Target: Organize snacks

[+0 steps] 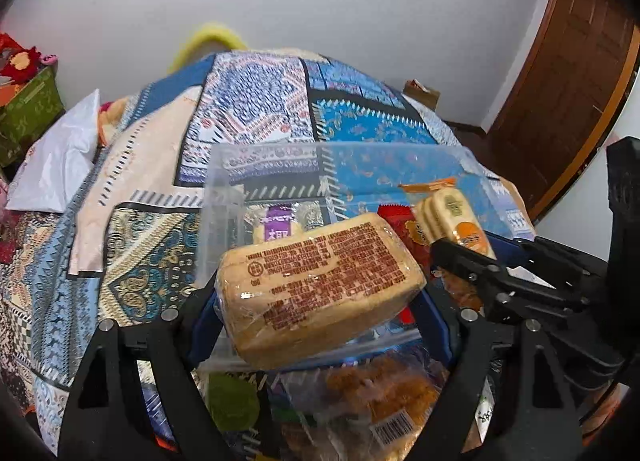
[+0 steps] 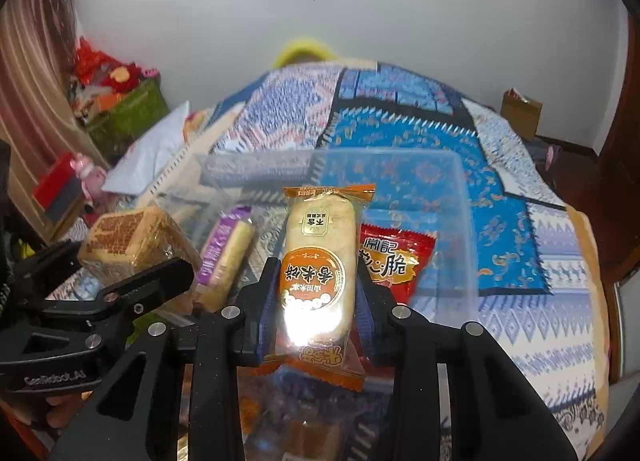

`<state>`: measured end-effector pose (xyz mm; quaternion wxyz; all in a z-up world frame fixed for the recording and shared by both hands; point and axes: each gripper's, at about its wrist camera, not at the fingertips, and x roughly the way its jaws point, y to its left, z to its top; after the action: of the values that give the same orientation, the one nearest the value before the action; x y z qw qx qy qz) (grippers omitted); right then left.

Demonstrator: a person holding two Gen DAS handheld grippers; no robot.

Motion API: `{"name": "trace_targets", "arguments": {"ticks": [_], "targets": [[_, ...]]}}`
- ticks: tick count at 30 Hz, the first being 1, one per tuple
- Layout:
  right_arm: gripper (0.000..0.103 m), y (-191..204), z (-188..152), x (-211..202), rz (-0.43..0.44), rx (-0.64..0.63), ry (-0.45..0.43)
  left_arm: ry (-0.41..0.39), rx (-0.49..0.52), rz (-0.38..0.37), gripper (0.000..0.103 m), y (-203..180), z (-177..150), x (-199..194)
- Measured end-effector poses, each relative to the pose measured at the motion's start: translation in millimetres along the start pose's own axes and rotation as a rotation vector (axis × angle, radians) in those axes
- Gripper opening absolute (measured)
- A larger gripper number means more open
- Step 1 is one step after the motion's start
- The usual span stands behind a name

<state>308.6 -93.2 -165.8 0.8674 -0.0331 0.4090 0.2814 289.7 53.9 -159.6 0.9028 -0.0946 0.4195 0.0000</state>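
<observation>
A clear plastic bin point(image 2: 460, 221) sits on the patterned bedspread point(image 2: 520, 261) and already holds a purple-wrapped roll point(image 2: 230, 257) and a red snack packet point(image 2: 394, 261), so the sorting looks partly done. The left gripper point(image 1: 320, 301) is clenched on a wrapped cake block point(image 1: 320, 285) and the right gripper point(image 2: 316, 293) on an orange rice-cracker pack point(image 2: 318, 261), both above the bin's near edge and not yet dropped in. More bagged snacks point(image 1: 372, 393) lie below, apparently unsorted.

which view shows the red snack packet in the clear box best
The right wrist view: the red foil snack packet lies in the clear plastic box with its print readable. In the left wrist view the same packet is mostly hidden behind the held snacks.
</observation>
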Motion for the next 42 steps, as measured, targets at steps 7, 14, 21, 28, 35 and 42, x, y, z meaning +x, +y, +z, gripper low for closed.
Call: {"name": "trace_targets", "arguments": {"ticks": [7, 14, 21, 28, 35, 42], "targets": [[0.032, -7.4, -2.6, 10.2, 0.02, -0.002, 0.04, 0.058, -0.002, -0.009, 0.083, 2.1, 1.1, 22.5], [0.048, -11.1, -3.5, 4.4, -0.003, 0.003, 0.05, 0.089, 0.006, -0.02, 0.084, 3.0, -0.5, 21.0], [0.055, -10.9, -2.5, -23.1, -0.002, 0.013, -0.003, 0.03, 0.018, -0.026, 0.084, -1.3, 2.0, -15.7], [0.056, -3.6, -6.2, -59.4, -0.024, -0.004, -0.057, -0.039, 0.056, 0.019, 0.084, -4.9, -6.0, -68.4], [0.065, 3.7, -25.4, -90.3, -0.041, -0.01, -0.091, -0.066, 0.06, 0.052, 0.084, 7.8, -31.9, -110.6], [0.065, 10.0, -58.7, -100.8, -0.045, 0.003, -0.068, -0.038, 0.033, 0.079, 0.084, 30.2, -67.0, -128.3]]}}
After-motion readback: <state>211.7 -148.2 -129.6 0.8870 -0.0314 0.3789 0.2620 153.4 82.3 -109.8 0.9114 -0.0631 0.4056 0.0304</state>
